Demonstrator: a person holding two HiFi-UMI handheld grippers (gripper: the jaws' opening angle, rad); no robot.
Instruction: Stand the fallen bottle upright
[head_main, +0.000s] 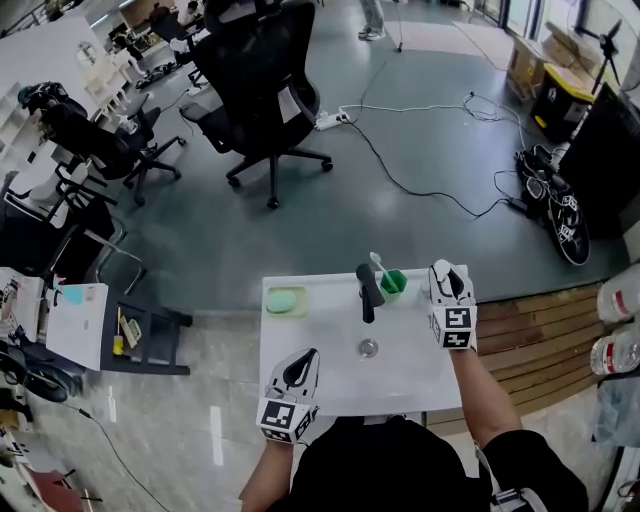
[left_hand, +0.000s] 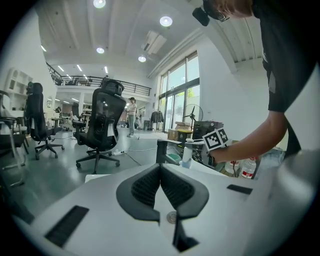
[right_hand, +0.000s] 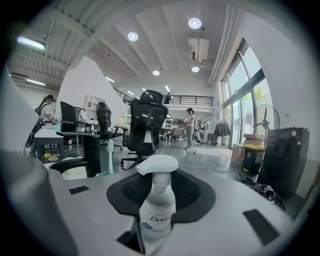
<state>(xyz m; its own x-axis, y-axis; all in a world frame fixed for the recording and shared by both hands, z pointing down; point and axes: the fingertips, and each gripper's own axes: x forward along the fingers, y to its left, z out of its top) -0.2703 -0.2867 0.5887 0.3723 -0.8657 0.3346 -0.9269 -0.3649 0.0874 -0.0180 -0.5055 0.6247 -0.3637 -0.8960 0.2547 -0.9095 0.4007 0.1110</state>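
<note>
Bottle (right_hand: 156, 212) marked "Dove" upright in right gripper (head_main: 447, 272) pinch; left gripper (left_hand: 160, 172) pressed together, empty

Quick tally for you, going off the black faucet (head_main: 368, 292): there's one of those. One drain (head_main: 368, 348) sits just on your side of it. One green cup (head_main: 394, 284) is just beside it on the right, with one toothbrush (head_main: 378, 264) inside, and one green soap dish (head_main: 286, 301) is off to its left. One pump bottle (right_hand: 157, 210). Two grippers: your left gripper (head_main: 303, 362) and right gripper (head_main: 447, 275). Two water bottles (head_main: 622, 298) are well off to its right.
</note>
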